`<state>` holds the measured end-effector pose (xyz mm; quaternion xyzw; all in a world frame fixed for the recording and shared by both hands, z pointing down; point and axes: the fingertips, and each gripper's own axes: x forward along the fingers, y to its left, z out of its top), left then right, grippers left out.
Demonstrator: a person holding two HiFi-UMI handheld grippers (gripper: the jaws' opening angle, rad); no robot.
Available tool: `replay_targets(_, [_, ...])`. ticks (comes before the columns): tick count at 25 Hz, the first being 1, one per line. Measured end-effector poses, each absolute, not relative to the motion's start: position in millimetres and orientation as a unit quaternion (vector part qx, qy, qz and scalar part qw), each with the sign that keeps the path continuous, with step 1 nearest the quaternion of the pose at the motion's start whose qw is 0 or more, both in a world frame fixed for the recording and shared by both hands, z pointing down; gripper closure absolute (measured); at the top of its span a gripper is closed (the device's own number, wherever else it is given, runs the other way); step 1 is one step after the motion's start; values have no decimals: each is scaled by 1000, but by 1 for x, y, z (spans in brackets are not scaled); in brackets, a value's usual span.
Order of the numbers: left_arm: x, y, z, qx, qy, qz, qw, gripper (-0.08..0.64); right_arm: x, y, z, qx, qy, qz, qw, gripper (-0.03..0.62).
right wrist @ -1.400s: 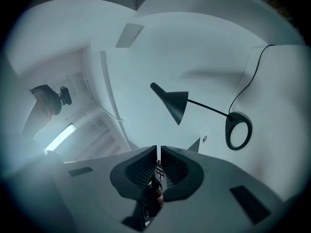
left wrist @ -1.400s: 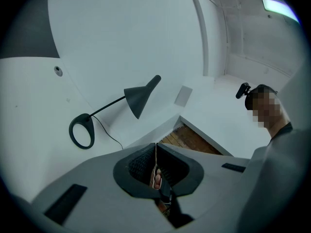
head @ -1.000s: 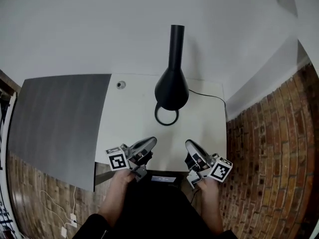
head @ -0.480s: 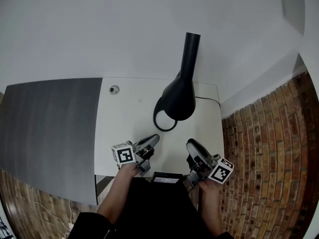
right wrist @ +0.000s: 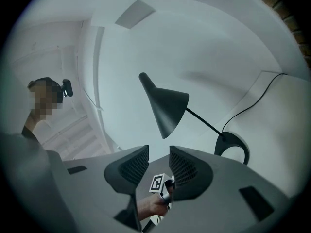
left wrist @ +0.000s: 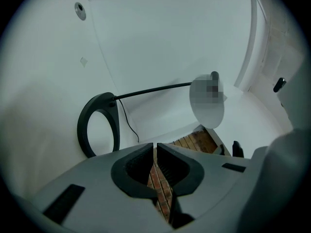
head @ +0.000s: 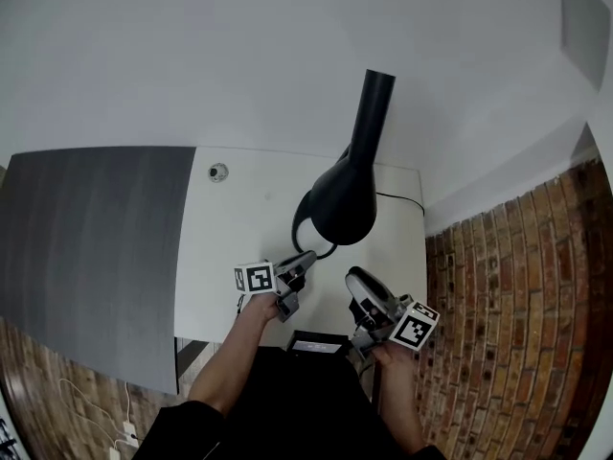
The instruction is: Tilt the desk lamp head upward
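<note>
The black desk lamp stands on the white desk (head: 235,228), with its cone head (head: 343,202) above its ring base (head: 301,230). The right gripper view shows the head (right wrist: 167,108) on a thin arm (right wrist: 204,124), aimed down and left. My left gripper (head: 305,259) is shut and empty, just in front of the ring base (left wrist: 97,125). My right gripper (head: 352,281) stands open near the desk's front right, apart from the lamp. Its jaws have just been opening, with nothing between them.
The lamp's cord (head: 393,197) runs to the desk's right edge. A round grommet (head: 218,172) sits at the desk's back left. A grey panel (head: 86,238) adjoins on the left, brick floor (head: 508,333) on the right. A dark object (head: 321,341) lies at the front edge.
My left gripper has moved forward and right, closer to the ring base and to the right gripper. The right gripper has shifted a little to the left.
</note>
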<state>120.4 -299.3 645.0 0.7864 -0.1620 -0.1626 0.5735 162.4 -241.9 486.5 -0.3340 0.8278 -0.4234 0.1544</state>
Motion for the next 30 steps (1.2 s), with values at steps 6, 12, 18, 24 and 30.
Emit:
replay_targets(6, [144,-324,688,763,-193,-130,603,543,171,-258,494,-313,838,-425,135,477])
replay_targets(12, [142,-331,726,715,-239,-110,647,546,173,-269,497,-295,846,-426,127,477])
replay_targets(18, [139,-334,729,706,-238,-121,656,548,165,-277,504,-280,847,-437,117,477])
replay_targets(24, [135,-334,729,699,-240,-139,659,548,153,-283,507,-269,846,-446,113,477])
replay_targets(30, [135,-335,729,700,-239,-135,659,548,139,-291,497,-253,849,-445,133,477])
